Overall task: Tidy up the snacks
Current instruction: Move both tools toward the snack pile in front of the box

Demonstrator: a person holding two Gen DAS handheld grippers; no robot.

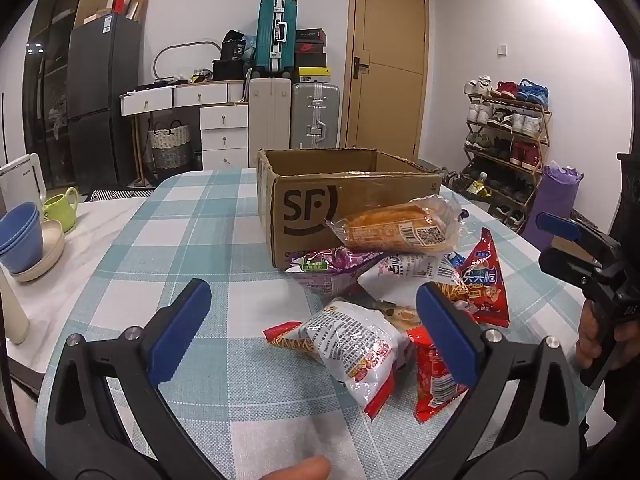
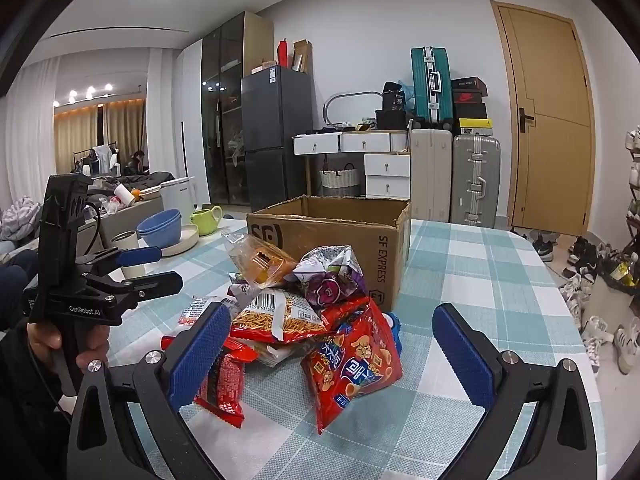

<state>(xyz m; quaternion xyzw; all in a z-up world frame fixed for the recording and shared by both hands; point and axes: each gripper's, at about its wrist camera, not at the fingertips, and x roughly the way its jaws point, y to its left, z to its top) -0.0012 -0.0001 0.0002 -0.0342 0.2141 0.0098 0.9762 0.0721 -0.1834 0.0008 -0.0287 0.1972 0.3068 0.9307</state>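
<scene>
An open cardboard box (image 1: 352, 200) (image 2: 340, 232) marked SF stands on the checked tablecloth (image 1: 192, 240). In front of it is a pile of snack packets: an orange bread packet (image 1: 396, 228) (image 2: 260, 264) on top, a purple packet (image 1: 332, 264) (image 2: 332, 280), a red triangular packet (image 1: 484, 280) (image 2: 352, 364), a white-and-red packet (image 1: 352, 344) and a noodle-snack packet (image 2: 276, 316). My left gripper (image 1: 316, 332) (image 2: 160, 268) is open just short of the white-and-red packet. On the other side of the pile my right gripper (image 2: 332, 352) (image 1: 556, 244) is open, holding nothing.
Blue bowls (image 1: 20, 236) (image 2: 160, 224) on a cream plate, a green mug (image 1: 60, 208) (image 2: 206, 218) and a white kettle (image 2: 180, 196) sit at the table's left end. A shoe rack (image 1: 508, 140) and a purple roll (image 1: 552, 204) stand beyond the right edge.
</scene>
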